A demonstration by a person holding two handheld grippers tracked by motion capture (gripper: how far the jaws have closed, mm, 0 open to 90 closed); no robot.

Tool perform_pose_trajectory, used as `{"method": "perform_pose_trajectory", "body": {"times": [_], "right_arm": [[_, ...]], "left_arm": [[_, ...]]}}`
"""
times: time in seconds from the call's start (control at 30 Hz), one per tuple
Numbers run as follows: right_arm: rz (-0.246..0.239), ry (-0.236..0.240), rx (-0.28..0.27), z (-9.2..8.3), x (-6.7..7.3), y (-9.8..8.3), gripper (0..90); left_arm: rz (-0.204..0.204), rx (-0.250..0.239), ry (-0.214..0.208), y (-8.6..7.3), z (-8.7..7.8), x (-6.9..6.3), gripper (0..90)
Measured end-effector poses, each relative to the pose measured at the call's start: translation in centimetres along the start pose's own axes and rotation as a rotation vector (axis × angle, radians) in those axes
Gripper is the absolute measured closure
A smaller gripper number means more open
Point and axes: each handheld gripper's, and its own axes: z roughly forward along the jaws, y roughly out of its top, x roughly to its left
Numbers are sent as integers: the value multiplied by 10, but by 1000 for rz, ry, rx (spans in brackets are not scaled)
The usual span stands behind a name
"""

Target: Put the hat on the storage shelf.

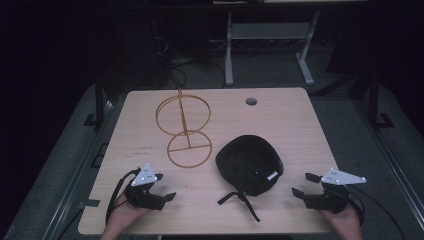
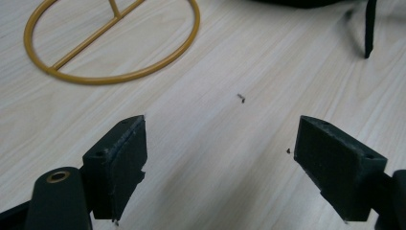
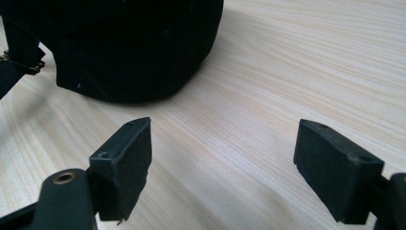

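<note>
the black rounded helmet [image 1: 250, 164] is lying shell-down on the pale wood-grain table [image 1: 280, 115], its hollow facing up and its black straps [image 1: 240, 199] trailing toward the near edge, probably so the inside is easy to reach. just to its left the gold wire stand with a ring base and an upright hoop [image 1: 184, 131] is standing apart from it, seemingly waiting to carry the helmet.

the left gripper [image 1: 165, 186] is resting low near the front-left of the table, its jaws spread wide and gripping nothing; in the left gripper view the stand's ring base [image 2: 111, 42] is lying ahead of it. the right gripper [image 1: 306, 184] is sitting just right of the helmet, jaws equally wide apart and empty, pointing toward the dark shell [image 3: 124, 48], which looks like the likelier first grasp.

the tabletop is otherwise bare, with a round cable hole [image 1: 251, 101] near the far edge. beyond it the room is lying dim, with a white desk frame [image 1: 270, 35] and loose cables on a grey floor.
</note>
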Motion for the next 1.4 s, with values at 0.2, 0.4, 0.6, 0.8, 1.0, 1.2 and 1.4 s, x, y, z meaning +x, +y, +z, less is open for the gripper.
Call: {"method": "perform_pose_trajectory", "body": {"times": [0.2, 0.4, 0.6, 0.8, 1.0, 1.2, 1.4], "right_arm": [[-2, 4, -2, 0, 0, 1, 200], [-11, 12, -7, -1, 3, 1, 200], [-19, 16, -18, -3, 5, 2, 198], [-20, 14, -22, -6, 7, 0, 198], [-18, 18, -25, -8, 6, -1, 198], [-12, 20, -32, -10, 6, -2, 198], [-13, 26, -31, -10, 6, -2, 198]], "left_arm": [[6, -10, -8, 5, 4, -4, 186], [15, -16, -22, 11, 6, -12, 186], [33, -25, -48, 24, 8, -19, 185], [84, -26, -100, 44, 17, -34, 185], [123, -31, -148, 64, 29, -45, 184], [161, -42, -191, 82, 42, -61, 184], [219, -16, -233, 100, 66, -77, 185]]}}
